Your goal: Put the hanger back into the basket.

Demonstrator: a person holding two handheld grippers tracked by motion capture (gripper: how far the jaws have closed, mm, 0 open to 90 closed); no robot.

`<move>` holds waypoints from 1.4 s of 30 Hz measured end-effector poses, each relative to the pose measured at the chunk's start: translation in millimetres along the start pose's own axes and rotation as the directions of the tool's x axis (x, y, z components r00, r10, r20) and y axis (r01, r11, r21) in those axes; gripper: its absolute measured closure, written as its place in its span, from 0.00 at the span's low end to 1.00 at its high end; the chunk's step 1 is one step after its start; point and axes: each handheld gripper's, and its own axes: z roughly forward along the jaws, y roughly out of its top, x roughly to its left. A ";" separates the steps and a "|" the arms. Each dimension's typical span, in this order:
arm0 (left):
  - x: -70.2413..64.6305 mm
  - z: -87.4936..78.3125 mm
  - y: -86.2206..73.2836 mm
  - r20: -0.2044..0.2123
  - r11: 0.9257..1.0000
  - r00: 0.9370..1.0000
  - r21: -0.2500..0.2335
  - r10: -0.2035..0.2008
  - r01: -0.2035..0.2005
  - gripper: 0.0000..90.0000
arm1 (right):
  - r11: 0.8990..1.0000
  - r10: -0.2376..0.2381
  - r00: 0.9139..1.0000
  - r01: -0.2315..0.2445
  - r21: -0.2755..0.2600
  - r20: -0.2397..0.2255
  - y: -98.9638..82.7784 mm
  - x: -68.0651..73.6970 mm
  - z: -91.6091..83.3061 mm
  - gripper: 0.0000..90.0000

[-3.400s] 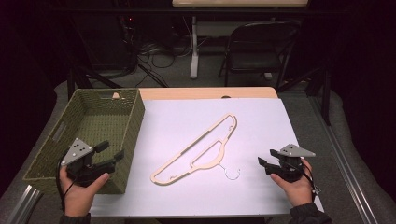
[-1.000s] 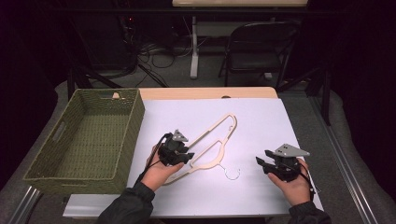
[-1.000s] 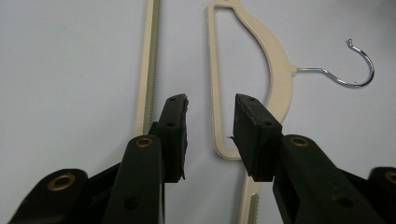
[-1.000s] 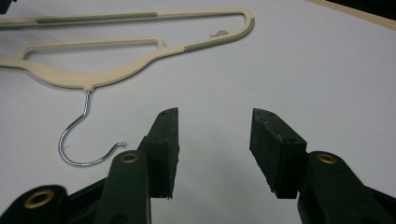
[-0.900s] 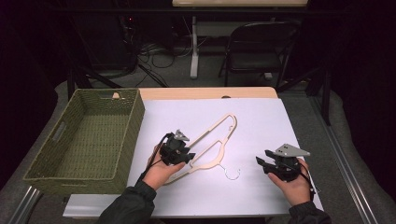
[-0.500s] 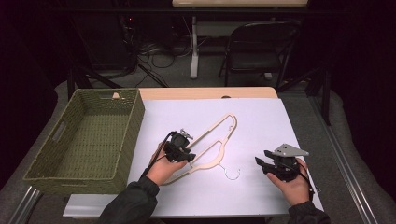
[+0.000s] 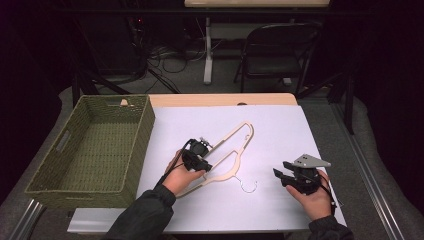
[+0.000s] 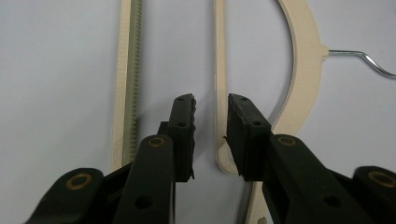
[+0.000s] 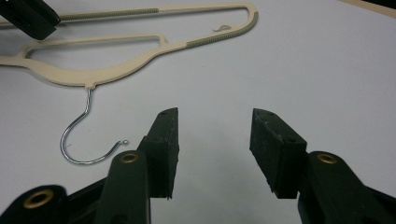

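Hanger [image 7: 225, 155] flat on the white table [image 7: 280, 210], and the left gripper [image 7: 196, 156] is right on top of it, by far the nearer of the two. From the left gripper view the cream plastic runs straight away from the tongs: the inner strut [image 8: 219, 84] lies along the same line as the jaws, its near rounded end sitting in the gap between them. Those jaws have just been closing, yet a sliver of daylight shows either side of the strut, so the pads are not pressing on it — not a grip yet. The ridged bar [image 8: 127, 70] lies off to the left of the tongs, outside the jaws.

Over on the right gripper [image 7: 298, 179], jaws spread wide, nothing between them. The hanger's wire hook [image 9: 86, 140] curls just ahead and to the left of those tongs, close but apart.

My read: the left only has to pinch across the strut.
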 end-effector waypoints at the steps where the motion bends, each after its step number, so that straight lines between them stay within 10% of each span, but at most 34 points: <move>1: -0.2 0.4 0.1 0.002 1.000 1.000 0.002 0.002 -0.002 0.82 | 1.000 0.002 1.000 -0.002 -0.001 0.000 -0.2 0.0 0.3 0.58; 42: -10.0 9.4 -4.4 -0.024 0.999 0.999 0.025 0.027 -0.026 0.93 | 1.000 0.002 1.000 -0.002 0.001 -0.011 -1.3 -0.2 1.9 0.57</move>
